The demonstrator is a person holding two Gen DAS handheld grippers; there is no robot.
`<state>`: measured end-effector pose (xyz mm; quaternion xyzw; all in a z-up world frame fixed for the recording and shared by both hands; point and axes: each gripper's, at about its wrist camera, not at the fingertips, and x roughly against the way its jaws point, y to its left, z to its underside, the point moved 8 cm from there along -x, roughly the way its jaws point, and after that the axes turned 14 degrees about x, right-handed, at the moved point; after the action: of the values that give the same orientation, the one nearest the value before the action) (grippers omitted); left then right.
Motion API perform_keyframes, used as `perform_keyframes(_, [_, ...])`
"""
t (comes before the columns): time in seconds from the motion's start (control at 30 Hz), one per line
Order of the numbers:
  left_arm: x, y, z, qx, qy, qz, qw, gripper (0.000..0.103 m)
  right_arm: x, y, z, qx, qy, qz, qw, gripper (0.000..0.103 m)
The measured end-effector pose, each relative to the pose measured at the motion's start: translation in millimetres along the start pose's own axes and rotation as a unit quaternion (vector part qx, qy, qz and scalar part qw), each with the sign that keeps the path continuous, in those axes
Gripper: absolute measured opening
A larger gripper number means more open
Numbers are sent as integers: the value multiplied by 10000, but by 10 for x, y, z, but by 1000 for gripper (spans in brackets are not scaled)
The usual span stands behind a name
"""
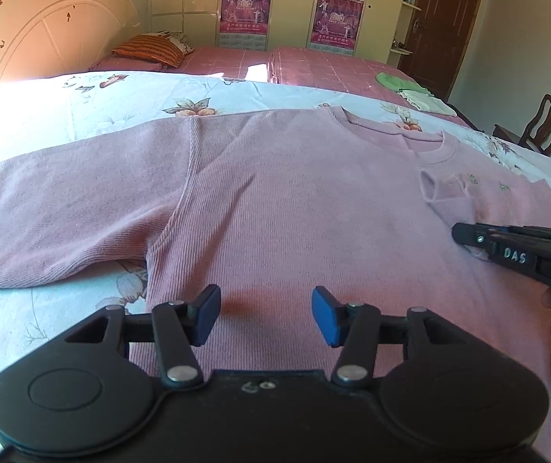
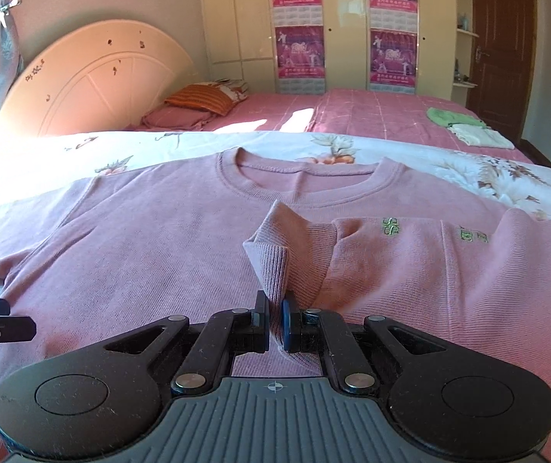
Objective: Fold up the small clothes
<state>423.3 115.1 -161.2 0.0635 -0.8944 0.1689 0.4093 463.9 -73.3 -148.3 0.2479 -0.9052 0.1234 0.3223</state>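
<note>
My right gripper [image 2: 274, 322] clenched on folded sleeve cuff [image 2: 271, 254] of pink sweater [image 2: 140, 247]. Cuff rises toward 12 o'clock from my jaws. Sleeve lies across chest, long axis toward 3 o'clock. My left gripper [image 1: 266, 316] released, pads wide apart, low over sweater hem. Other sleeve [image 1: 63, 216] flat, stretches toward 9 o'clock; left gripper nearer to it. Sweater spread on floral sheet [image 1: 129, 92]. Right tool body carries "DAS". Green embroidery on folded sleeve, unreadable.
</note>
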Motion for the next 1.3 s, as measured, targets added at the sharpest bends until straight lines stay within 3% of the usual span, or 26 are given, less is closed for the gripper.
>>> perform_keyframes(0.03, [-4, -25, -1, -8, 2, 25, 10000, 51, -27, 18, 9, 91, 7, 5, 10000, 8])
perform_keyframes(0.1, [-4, -88, -10, -33, -25, 93, 9999, 52, 14, 16, 15, 167, -141, -29, 9998, 28])
perform_keyframes(0.13, [-14, -133, -19, -37, -40, 164, 9999, 52, 66, -14, 15, 98, -249, -32, 9996, 46])
perform_keyframes(0.17, [-27, -180, -23, -29, -36, 235, 9997, 51, 145, -56, 34, -3, -364, 8, 9993, 51])
perform_keyframes(0.37, [-267, -740, -41, 202, 235, 1119, 9932, 48, 588, -505, 289, -787, -545, 255, 9951, 51])
perform_keyframes(0.57, [-581, -1238, -9, 416, 638, 1722, 9821, 37, 1073, -1204, 644, -1982, -649, 782, 9749, 51])
perform_keyframes(0.73, [-741, -1447, -18, 613, 690, 1818, 9790, 35, 1364, -1658, 827, -2640, -741, 1018, 9563, 50])
perform_keyframes(0.8, [-829, -1466, -27, 742, 714, 1791, 9784, 20, 1447, -1780, 881, -2820, -753, 1103, 9501, 51])
perform_keyframes(0.83, [-869, -1463, -29, 789, 729, 1767, 9784, 7, 1481, -1823, 911, -2922, -751, 1121, 9468, 51])
perform_keyframes(1.07, [-649, -1338, -182, 817, 173, 1863, 9789, 7, 1558, -1981, 1151, -3537, -707, 1003, 9273, 50])
perform_keyframes(1.3, [-570, -946, -331, 996, -54, 1649, 9813, 7, 1515, -1884, 1072, -3668, -774, 542, 9255, 50])
